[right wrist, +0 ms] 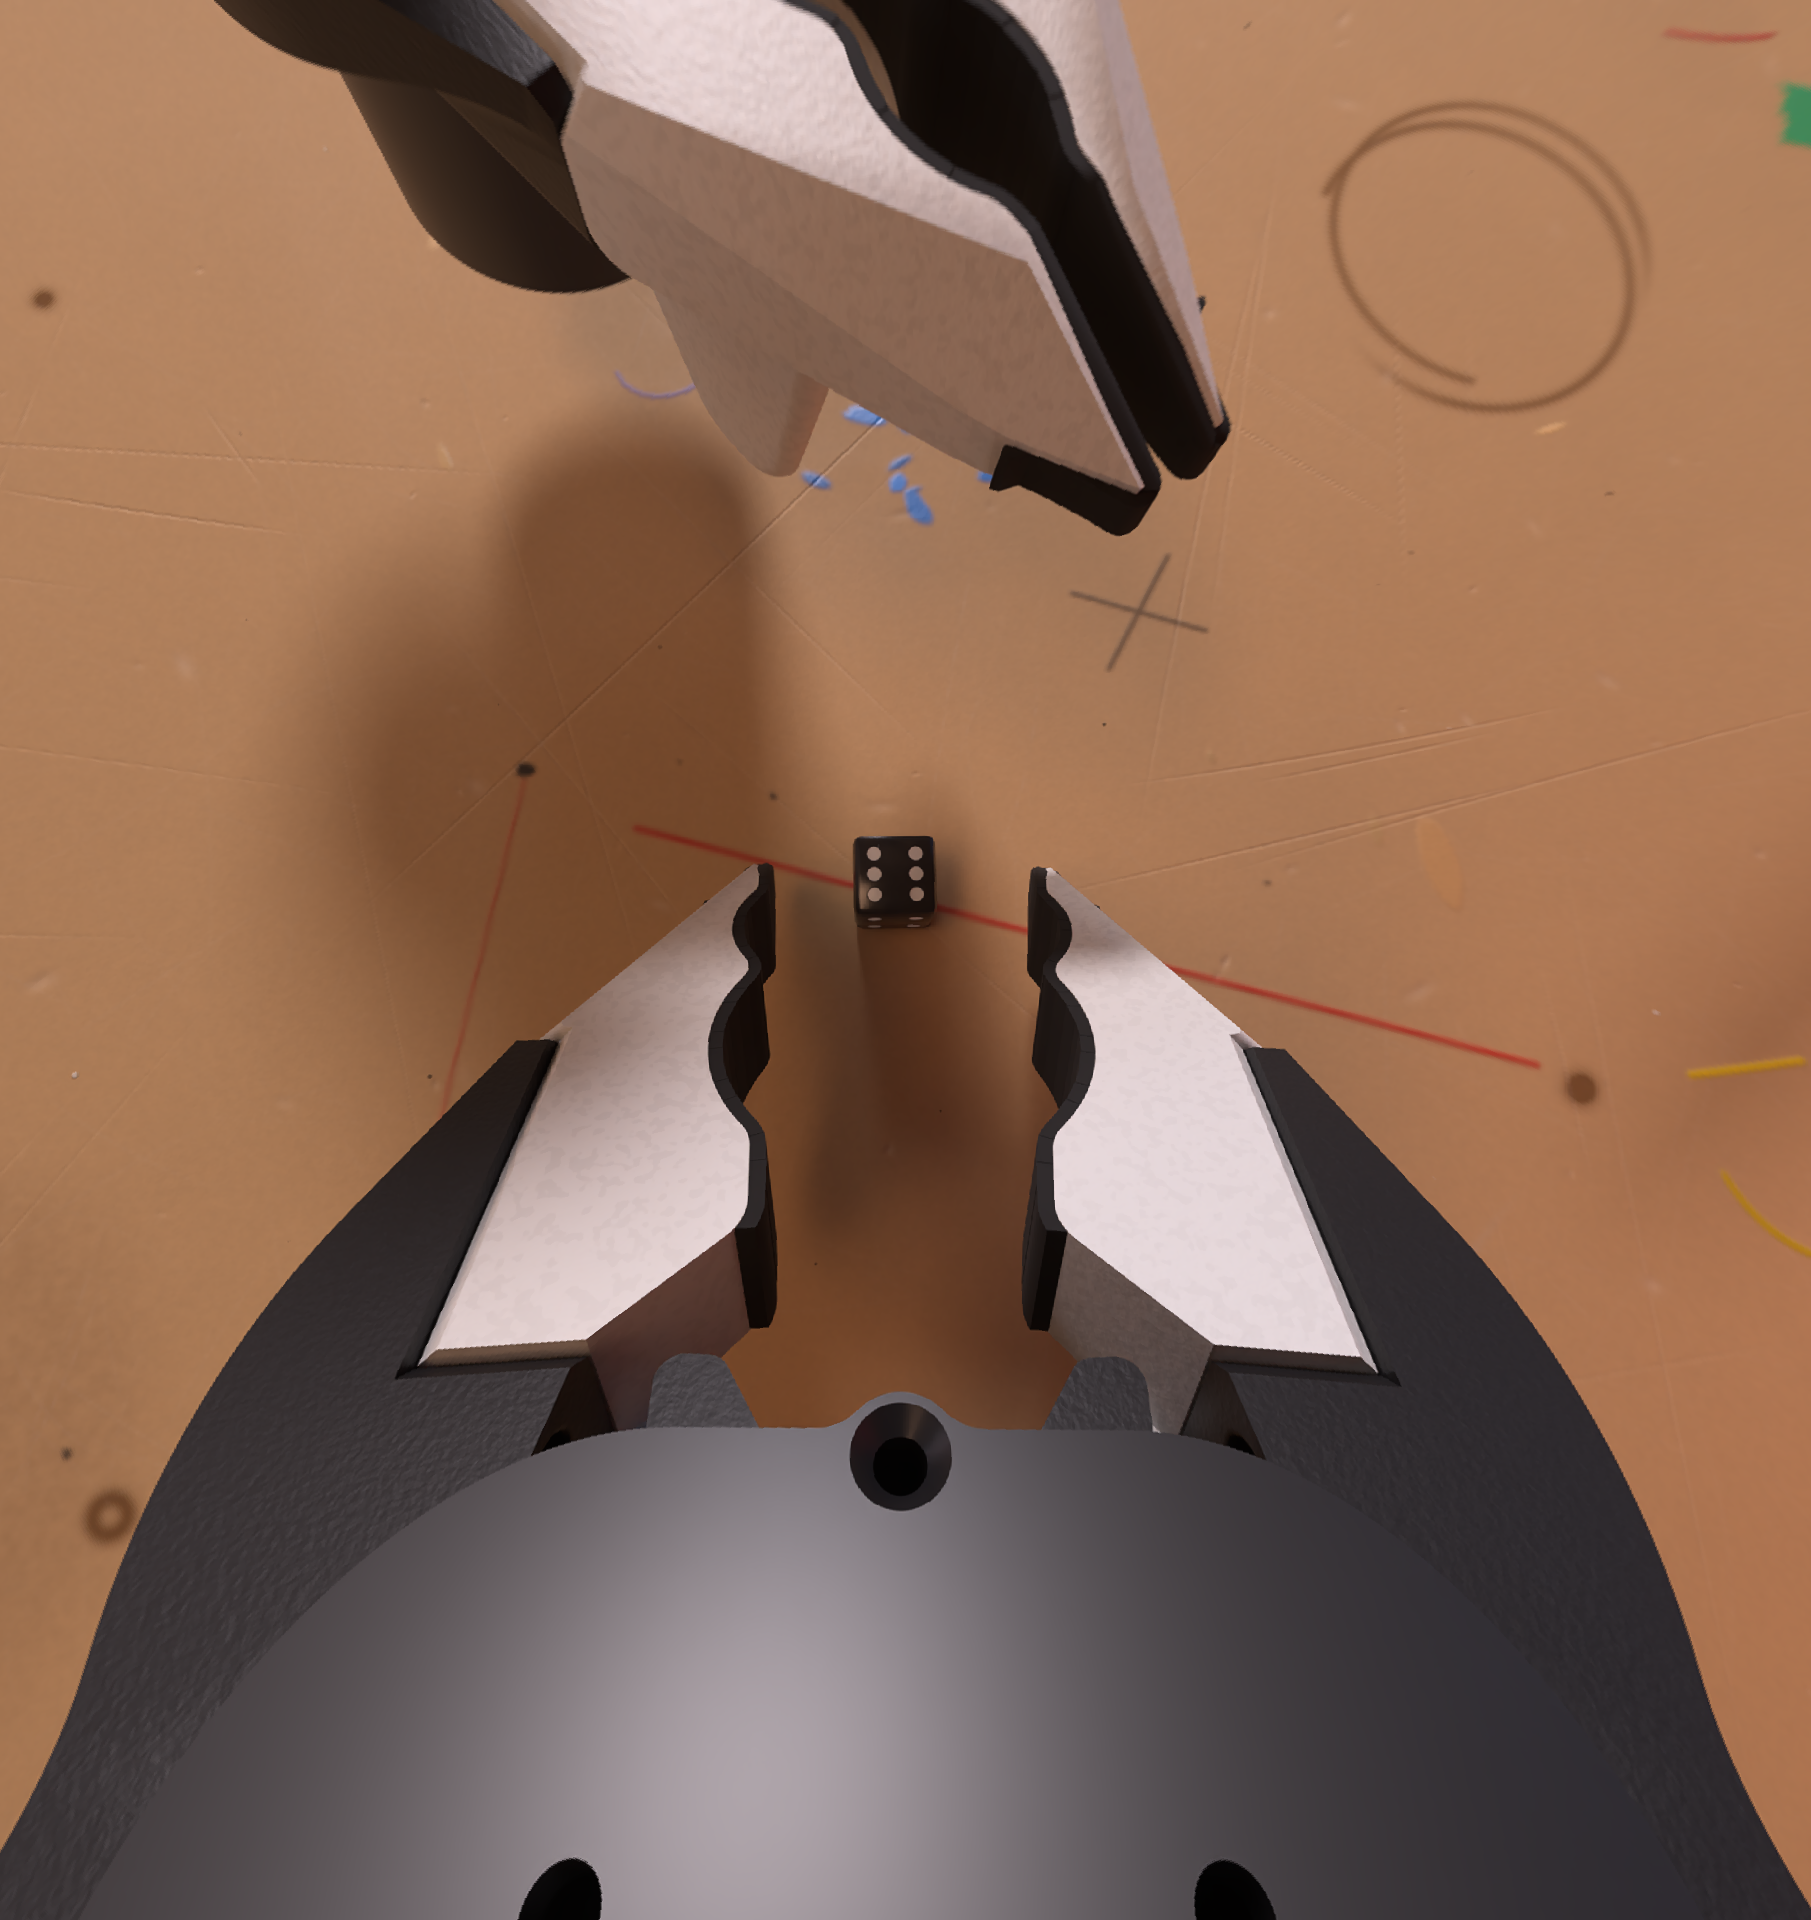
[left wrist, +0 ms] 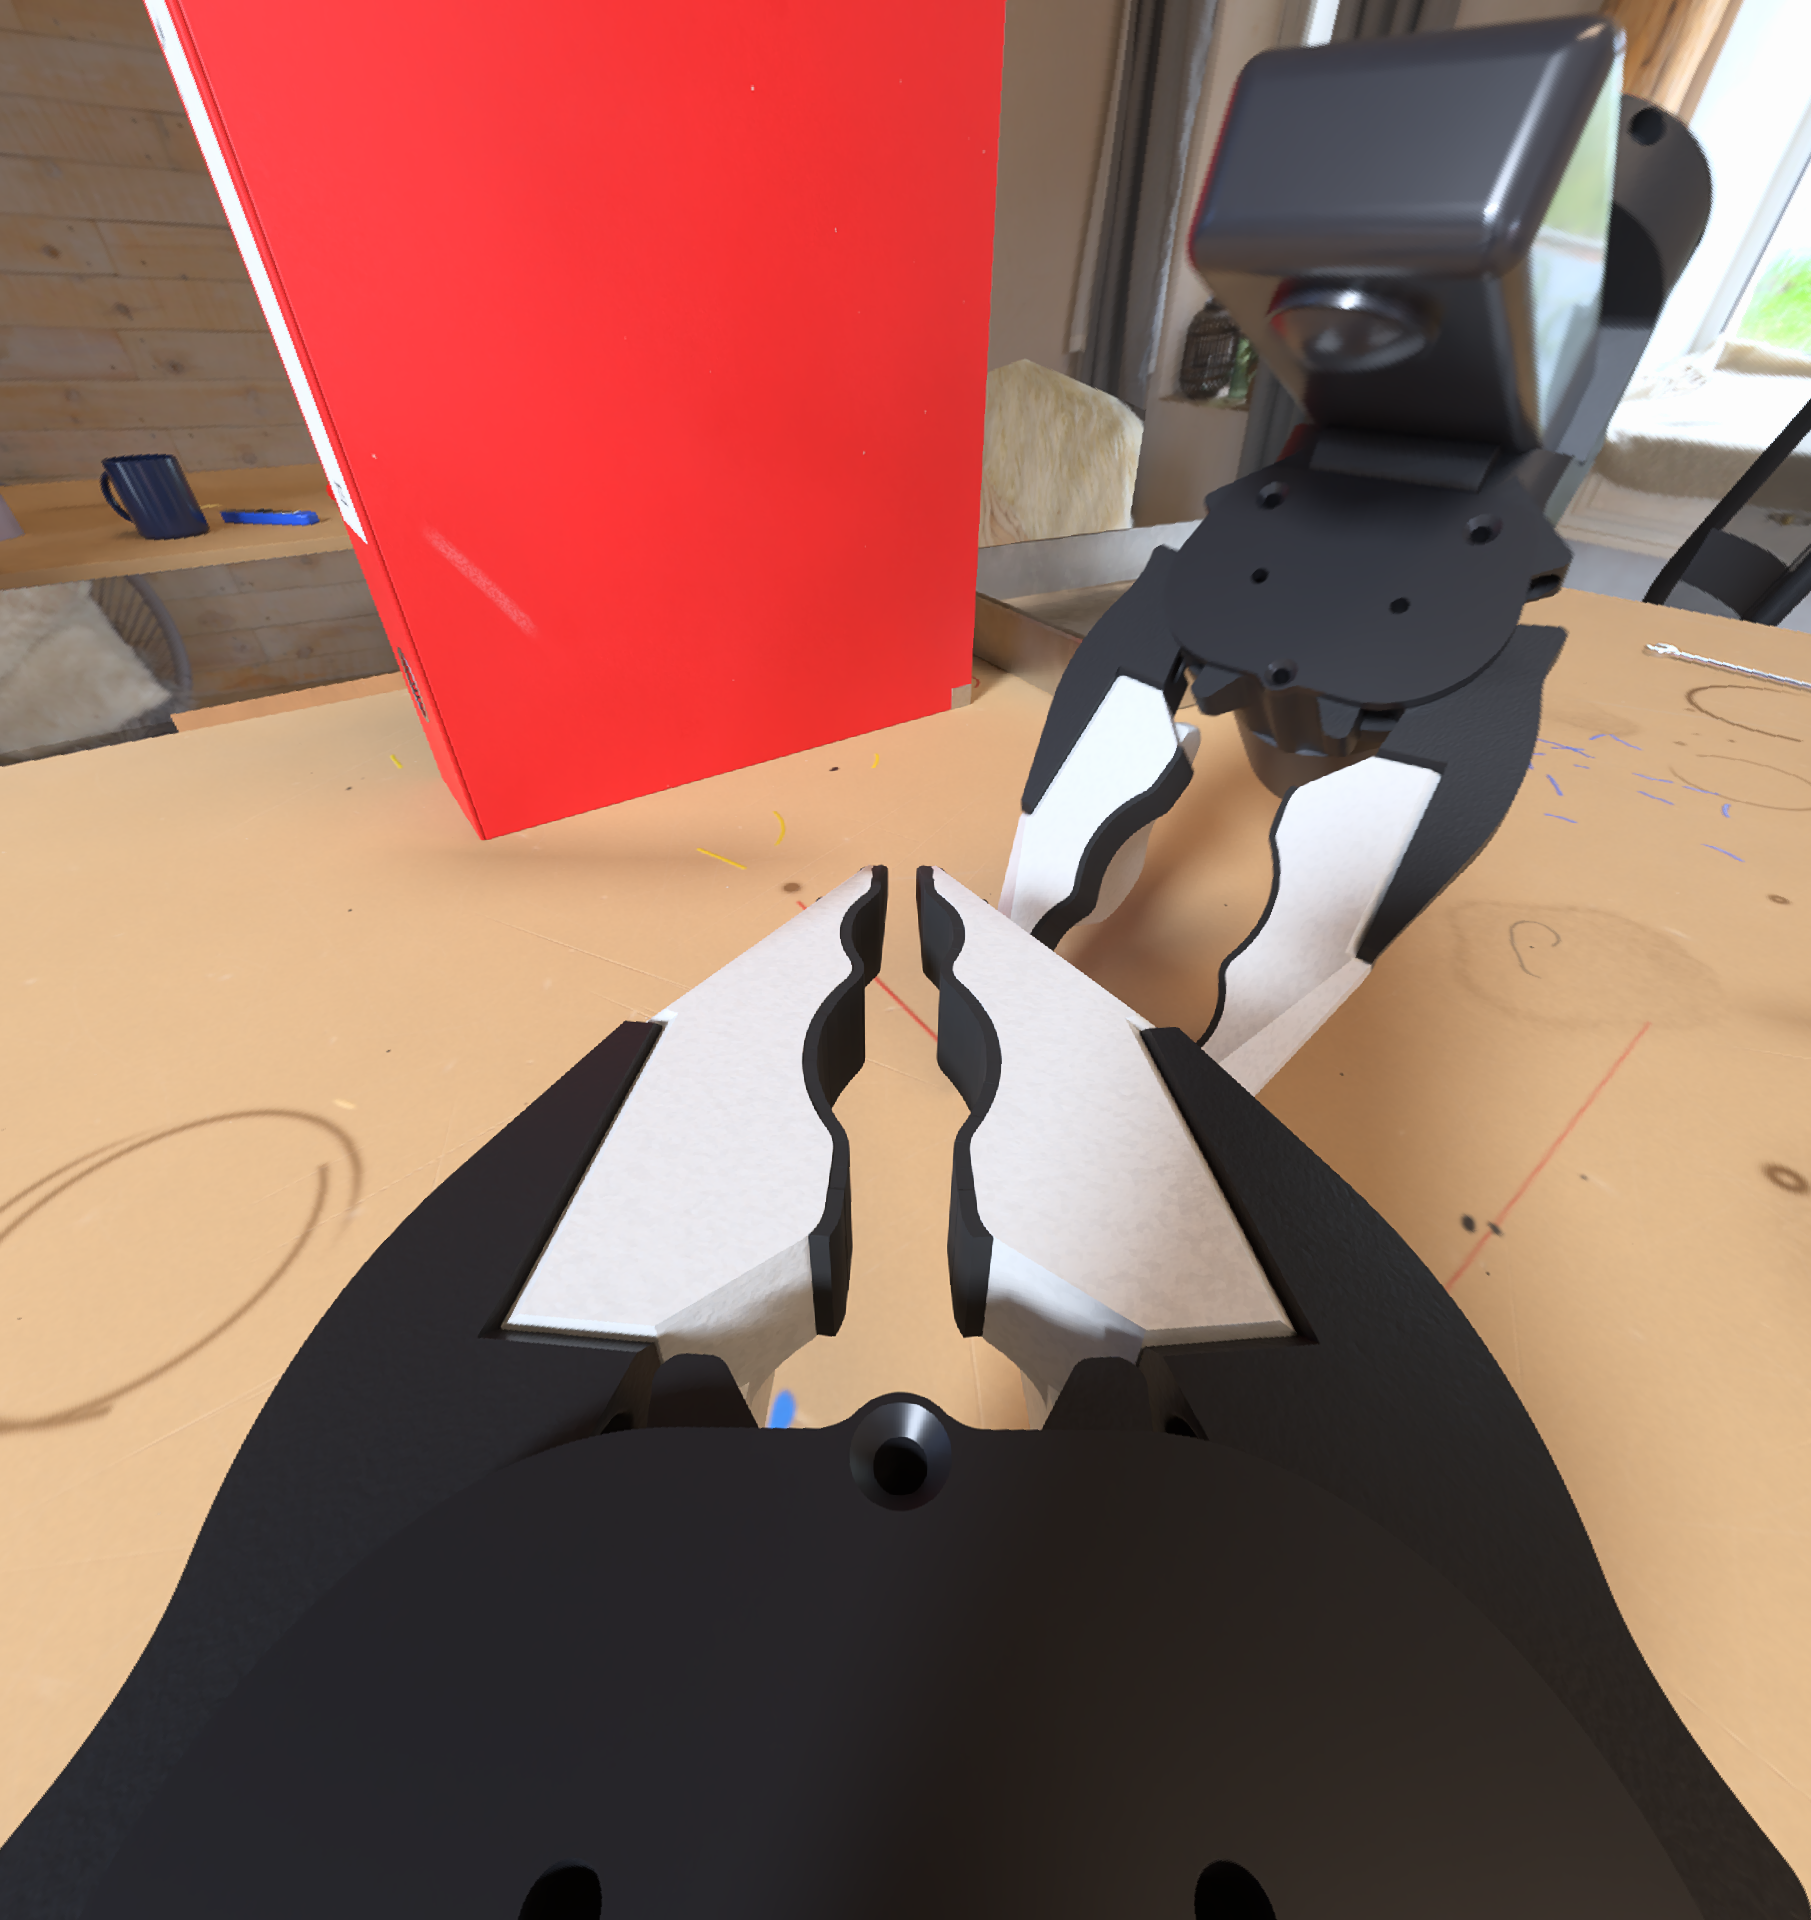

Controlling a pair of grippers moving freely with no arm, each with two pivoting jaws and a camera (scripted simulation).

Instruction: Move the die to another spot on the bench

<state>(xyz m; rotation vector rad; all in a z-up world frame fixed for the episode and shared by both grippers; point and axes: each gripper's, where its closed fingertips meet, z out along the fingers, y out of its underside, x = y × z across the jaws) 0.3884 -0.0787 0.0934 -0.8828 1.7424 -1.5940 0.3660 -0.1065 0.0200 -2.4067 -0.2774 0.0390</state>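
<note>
A small black die (right wrist: pixel 893 881) with white pips lies on the tan bench (right wrist: pixel 257 623), on a thin red line. My right gripper (right wrist: pixel 901 899) points down at it, open, its fingertips on either side of the die and apart from it. It holds nothing. My left gripper (left wrist: pixel 901 883) is shut and empty, low over the bench. It also shows in the right wrist view (right wrist: pixel 1171 468), beyond the die. The right gripper shows in the left wrist view (left wrist: pixel 1129 987), just right of my left fingertips. The die is hidden in the left wrist view.
A tall red box (left wrist: pixel 610 395) stands on the bench ahead and left of the left gripper. The bench carries ring stains (right wrist: pixel 1483 255), a pencilled cross (right wrist: pixel 1140 613), red lines and blue flecks. A metal tray edge (left wrist: pixel 1046 592) lies behind the box.
</note>
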